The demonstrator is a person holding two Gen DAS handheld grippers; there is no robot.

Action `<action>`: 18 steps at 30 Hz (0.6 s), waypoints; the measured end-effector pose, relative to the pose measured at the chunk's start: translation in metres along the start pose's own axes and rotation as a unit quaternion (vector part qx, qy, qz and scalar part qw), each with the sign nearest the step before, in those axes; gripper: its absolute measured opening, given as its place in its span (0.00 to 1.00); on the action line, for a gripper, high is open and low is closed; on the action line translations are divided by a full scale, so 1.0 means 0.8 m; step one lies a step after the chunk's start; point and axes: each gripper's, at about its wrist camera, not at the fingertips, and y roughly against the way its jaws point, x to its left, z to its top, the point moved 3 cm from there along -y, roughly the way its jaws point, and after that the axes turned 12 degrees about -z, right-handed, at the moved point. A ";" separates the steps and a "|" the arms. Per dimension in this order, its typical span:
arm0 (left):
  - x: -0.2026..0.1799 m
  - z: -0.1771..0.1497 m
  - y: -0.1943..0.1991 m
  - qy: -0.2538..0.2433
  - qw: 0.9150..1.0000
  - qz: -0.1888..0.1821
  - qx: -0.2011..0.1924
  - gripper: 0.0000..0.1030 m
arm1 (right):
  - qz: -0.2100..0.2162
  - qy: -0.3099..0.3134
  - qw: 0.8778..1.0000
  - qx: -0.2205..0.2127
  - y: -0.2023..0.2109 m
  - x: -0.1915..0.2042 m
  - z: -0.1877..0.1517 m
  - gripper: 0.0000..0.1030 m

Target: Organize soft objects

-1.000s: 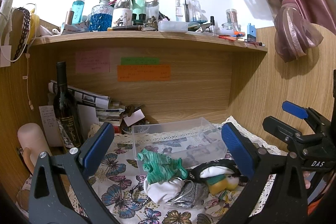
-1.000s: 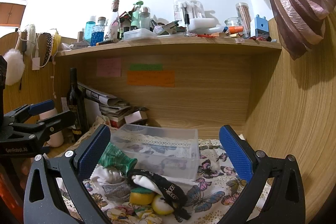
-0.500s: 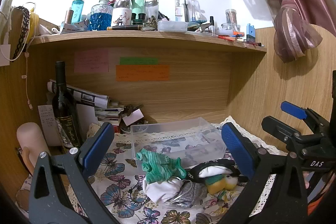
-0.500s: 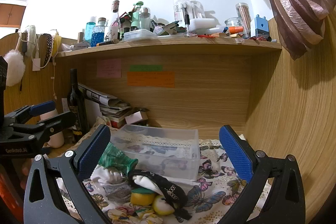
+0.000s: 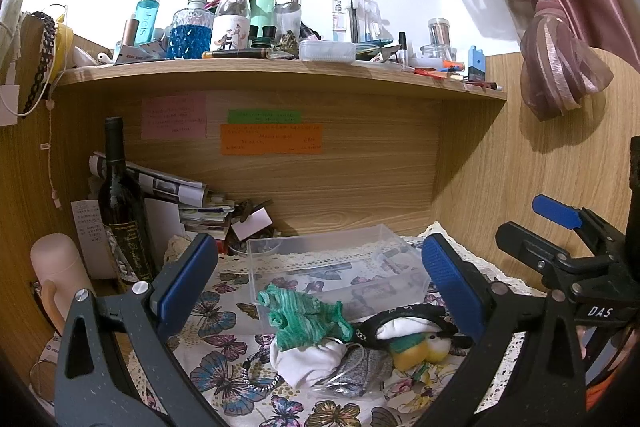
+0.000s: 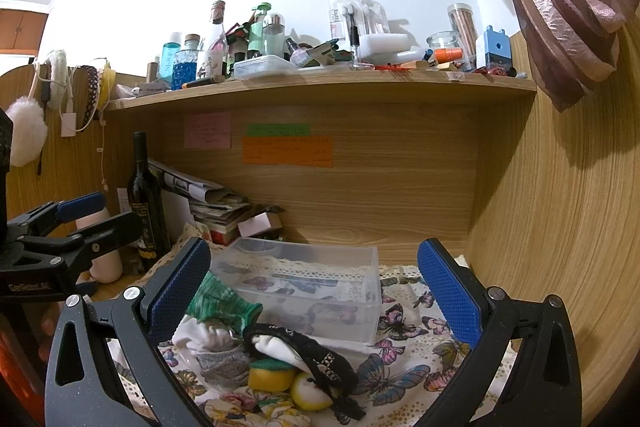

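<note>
A pile of soft things lies on the butterfly cloth (image 5: 224,351) in front of an empty clear plastic box (image 5: 332,267) (image 6: 312,287). In it are a green knit sock (image 5: 304,319) (image 6: 218,303), a white sock (image 5: 304,359), a grey sock (image 5: 368,367), a yellow sponge (image 6: 270,375) and a black-and-white band (image 6: 312,351). My left gripper (image 5: 320,271) is open and empty, above and behind the pile. My right gripper (image 6: 316,287) is open and empty, over the box. Each gripper shows at the edge of the other's view.
A dark wine bottle (image 5: 122,211), a pink flask (image 5: 60,271) and stacked papers (image 5: 200,207) stand at the back left. The shelf (image 5: 280,71) above is crowded with bottles. Wooden walls close in the back and right (image 6: 560,227). A curtain (image 5: 556,75) hangs at upper right.
Both views have shifted very slightly. The soft things and the box have not moved. Both grippers stay open.
</note>
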 end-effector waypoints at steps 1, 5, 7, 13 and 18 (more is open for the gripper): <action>0.000 0.001 0.000 0.000 1.000 0.000 0.000 1.00 | 0.000 0.000 1.000 0.000 0.000 0.000 0.000 1.00; 0.000 0.000 0.000 0.000 1.000 0.000 0.000 1.00 | 0.000 -0.001 1.000 -0.001 0.000 -0.001 0.000 1.00; 0.000 0.000 0.000 -0.001 1.000 0.000 0.000 1.00 | 0.000 -0.001 1.000 -0.001 0.000 -0.001 0.000 1.00; -0.001 0.000 0.000 -0.001 1.000 0.000 0.002 1.00 | 0.006 -0.002 1.000 -0.002 -0.001 -0.002 0.000 1.00; 0.003 -0.007 -0.008 0.003 1.000 0.000 0.008 1.00 | 0.017 0.000 1.000 0.016 -0.012 -0.004 -0.010 1.00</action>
